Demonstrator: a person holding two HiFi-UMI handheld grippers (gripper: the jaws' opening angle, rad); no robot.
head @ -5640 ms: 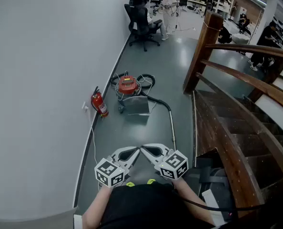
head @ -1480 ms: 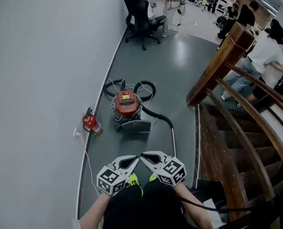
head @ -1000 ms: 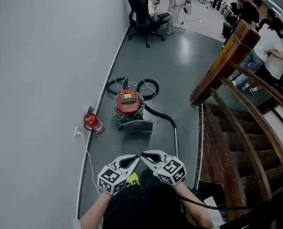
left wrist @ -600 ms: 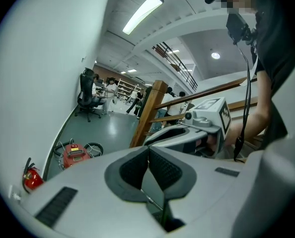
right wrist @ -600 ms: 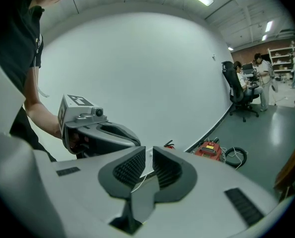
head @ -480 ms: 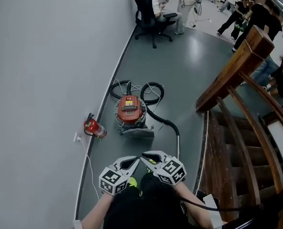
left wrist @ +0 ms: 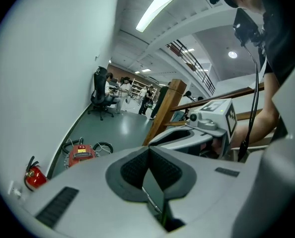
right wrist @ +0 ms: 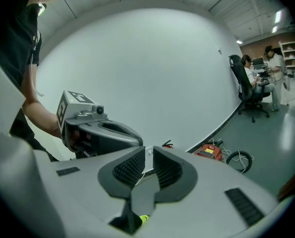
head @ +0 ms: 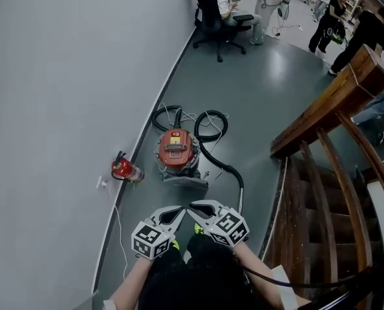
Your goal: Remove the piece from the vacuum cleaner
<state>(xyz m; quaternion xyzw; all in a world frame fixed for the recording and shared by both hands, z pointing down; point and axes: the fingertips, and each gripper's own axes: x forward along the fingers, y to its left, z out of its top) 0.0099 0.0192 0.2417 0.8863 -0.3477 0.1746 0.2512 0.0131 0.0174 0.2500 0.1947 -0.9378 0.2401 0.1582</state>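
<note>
The red canister vacuum cleaner (head: 176, 150) stands on the grey floor by the wall. A black hose (head: 213, 152) runs from it to a metal wand (head: 241, 197), and a grey floor nozzle (head: 185, 181) lies in front of it. It shows small in the left gripper view (left wrist: 80, 153) and the right gripper view (right wrist: 209, 151). My left gripper (head: 181, 210) is shut and empty. My right gripper (head: 192, 206) has just been opening a little: a narrow gap shows between its pads (right wrist: 133, 166) with nothing in it. Both are held side by side, well short of the vacuum.
A red fire extinguisher (head: 123, 170) lies against the white wall left of the vacuum. A wooden staircase with a banister (head: 321, 112) fills the right side. Further back stand an office chair (head: 215, 19) and several people. A thin cable (head: 119, 228) runs along the wall's foot.
Both grippers have moved forward together toward the vacuum, which now sits slightly lower and nearer in the head view. The staircase post has slid to the right.
</note>
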